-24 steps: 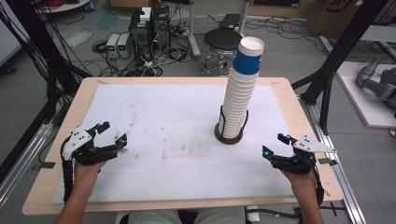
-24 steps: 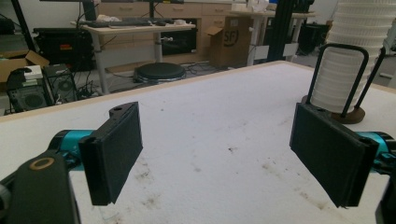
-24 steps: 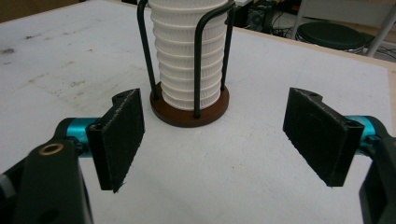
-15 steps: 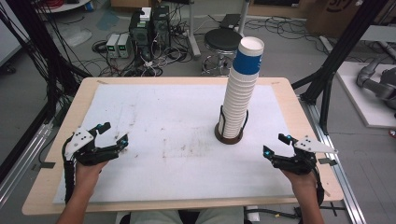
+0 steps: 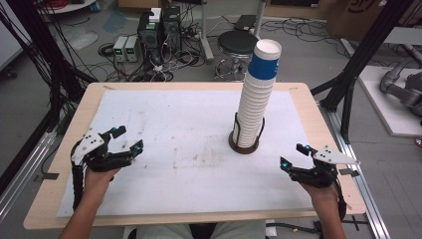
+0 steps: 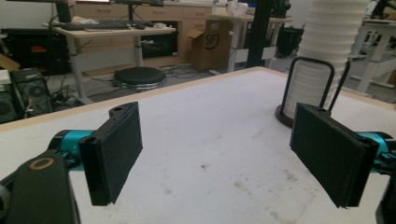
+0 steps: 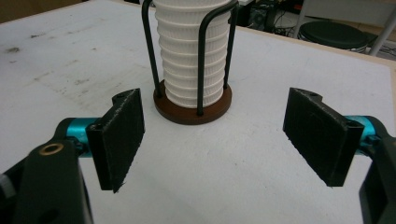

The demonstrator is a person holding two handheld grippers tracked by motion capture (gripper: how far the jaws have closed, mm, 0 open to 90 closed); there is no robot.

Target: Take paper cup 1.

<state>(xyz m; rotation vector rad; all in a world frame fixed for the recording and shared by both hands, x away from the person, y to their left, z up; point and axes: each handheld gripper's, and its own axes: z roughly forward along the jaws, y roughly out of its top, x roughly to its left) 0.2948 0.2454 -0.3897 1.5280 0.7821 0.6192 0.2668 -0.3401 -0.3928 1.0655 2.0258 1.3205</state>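
- The tall stack of white ribbed paper cups [image 5: 255, 104] stands upright on the desk [image 5: 164, 89], a bit right of the middle and toward the far side. The top cup has a blue band.
- The stack sits in a round dark-brown wooden base with thin black wire posts [image 7: 193, 106] around it — the posts hug the bottom cups.
- The right hand-held gripper [image 5: 293, 157] is the nearer one, near the desk's right front corner. Its two black pads stand wide apart with nothing between them, and it points at the foot of the stack.
- The left hand-held gripper [image 5: 126, 139] is well apart from the stack, near the left front of the desk. It is wide open and empty too.
- To do this step well, I think a gripper should go up high and take the top cup by its side, above the wire posts — not down low where the posts get in the way.
- Squeeze softly, since paper cups squash easily, and lift straight up so the tall stack does not tip.
- The other gripper could steady the stack lower down if the cups stick together.
- Writing: a brown cardboard box [image 6: 211, 47] past the desk has dark letters on it, too small to read for sure. I can read no words on the cups.
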